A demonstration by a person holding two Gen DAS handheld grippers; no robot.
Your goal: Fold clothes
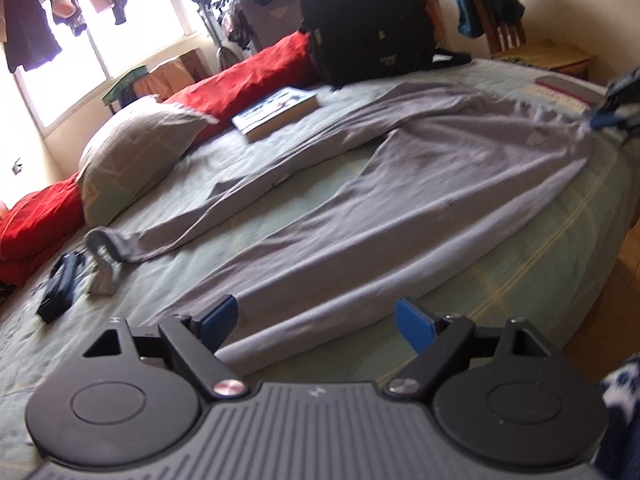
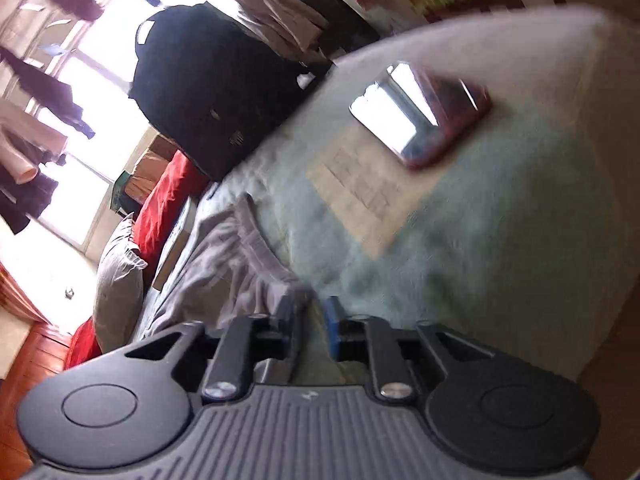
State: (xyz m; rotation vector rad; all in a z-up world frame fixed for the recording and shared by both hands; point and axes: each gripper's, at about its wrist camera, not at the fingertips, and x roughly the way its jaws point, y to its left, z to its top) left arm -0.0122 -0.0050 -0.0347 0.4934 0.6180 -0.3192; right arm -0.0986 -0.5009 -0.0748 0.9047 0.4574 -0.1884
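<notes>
While the grey trousers (image 1: pixel 400 184) lie spread across the bed (image 1: pixel 500 280), legs reaching toward the pillow (image 1: pixel 136 148), the left hand-held gripper (image 1: pixel 316 322) hovers released over a hem and could pinch bedcover along with cloth if it dips low. Further right, the book (image 1: pixel 276 112) and the phone (image 2: pixel 420 112) sit close enough that a dragged fold might catch them (the phone most likely). The right hand-held gripper (image 2: pixel 312 320) stands half-closed at the waistband (image 2: pixel 256 236); blur hides whether its pads grip fabric, so I cannot tell.
</notes>
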